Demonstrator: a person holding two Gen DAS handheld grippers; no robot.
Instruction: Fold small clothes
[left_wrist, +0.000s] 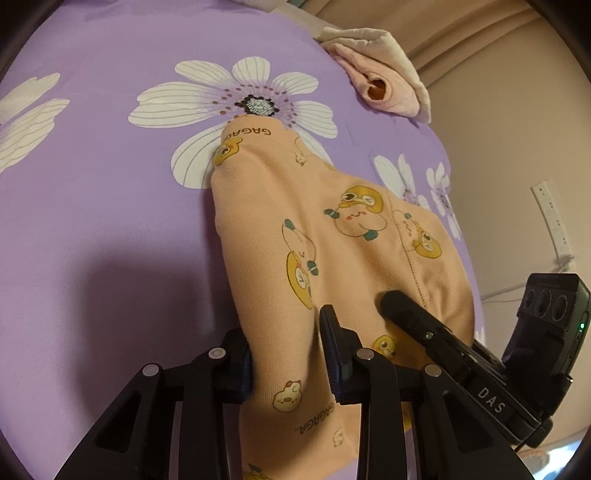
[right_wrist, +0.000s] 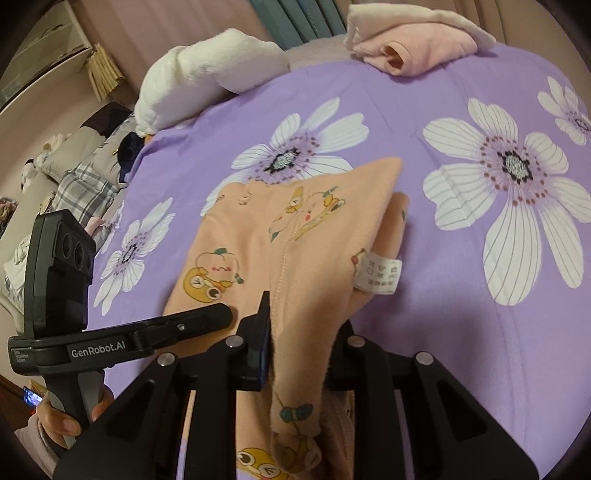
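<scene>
Peach cartoon-print garment (left_wrist: 332, 229) lies mid-frame on the purple flowered bedsheet (left_wrist: 92, 221), near edge bunched in both my claws. Left gripper (left_wrist: 286, 354) and right gripper (right_wrist: 304, 343) each clamp a fold. I'd lift evenly, keep the edge taut, then lay it toward frame top.

Left gripper (left_wrist: 286, 354) angled steeply downward, fingers (left_wrist: 334, 354) at 6 o'clock of its own view, jaws narrowed and pressed on a fold of the peach garment (left_wrist: 314, 229). Right gripper (right_wrist: 299, 347) angled downward likewise, jaws pinched close on a bunched edge of the same garment, cloth draped over the fingers (right_wrist: 258, 343). In the right wrist view, left gripper entering from 8 o'clock, handle gripped by a hand (right_wrist: 70, 417) at the lower left edge, pale sleeve cuff just below.
</scene>
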